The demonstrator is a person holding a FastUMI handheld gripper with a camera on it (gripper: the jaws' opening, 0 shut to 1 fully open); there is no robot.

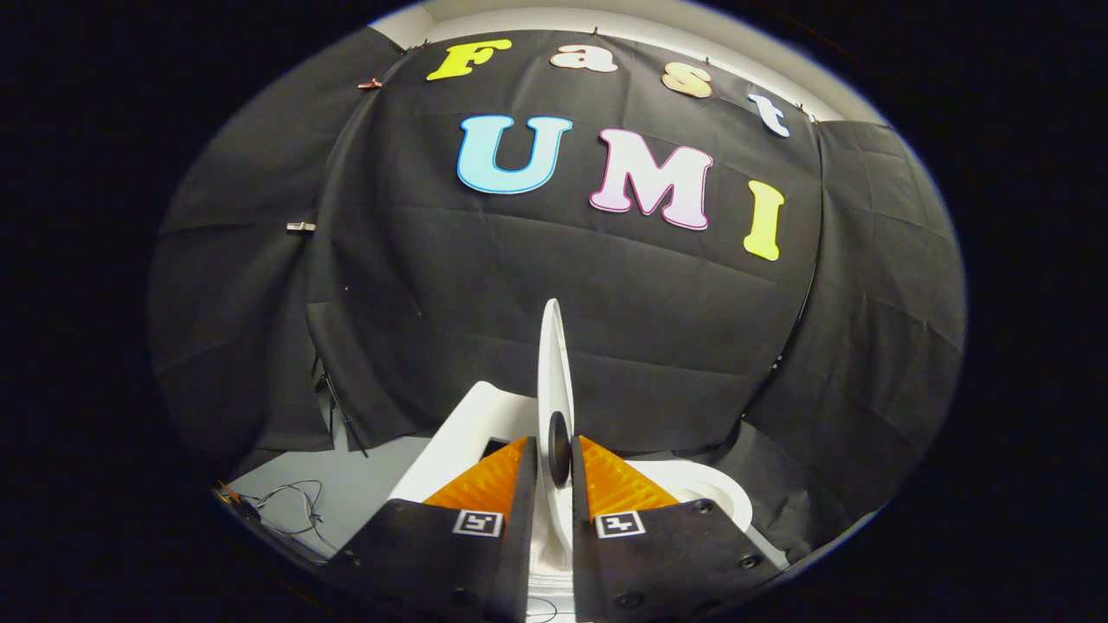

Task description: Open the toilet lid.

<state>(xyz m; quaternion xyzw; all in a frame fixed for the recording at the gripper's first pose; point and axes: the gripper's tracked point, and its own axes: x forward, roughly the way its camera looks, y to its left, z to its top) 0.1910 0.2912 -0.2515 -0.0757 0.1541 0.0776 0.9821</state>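
A: What takes up the most room here?

B: The black cloth wall (554, 285) of the booth, hanging in folds behind everything. Below it lies a grey floor (363, 484), off to the left of the fingers.

A: And the toilet?

B: The white toilet (459, 441) sits just beyond the fingers. Its boxy white body shows to the left of them, and a curve of its rim (723, 493) shows to the right.

A: Where is the lid?

B: The toilet lid (554, 363) stands upright and edge-on, rising as a thin white blade straight up from between the 2 fingers, against the cloth.

A: So what is the gripper doing?

B: The gripper (558, 454) is closed on the lid's edge. Both fingers press on it, 1 on each side, with a small dark round bumper (559, 446) on the lid sitting right at the fingertips.

A: Anything smaller?

B: A thin loose cable (290, 506) curls on the floor at the left, well apart from the toilet.
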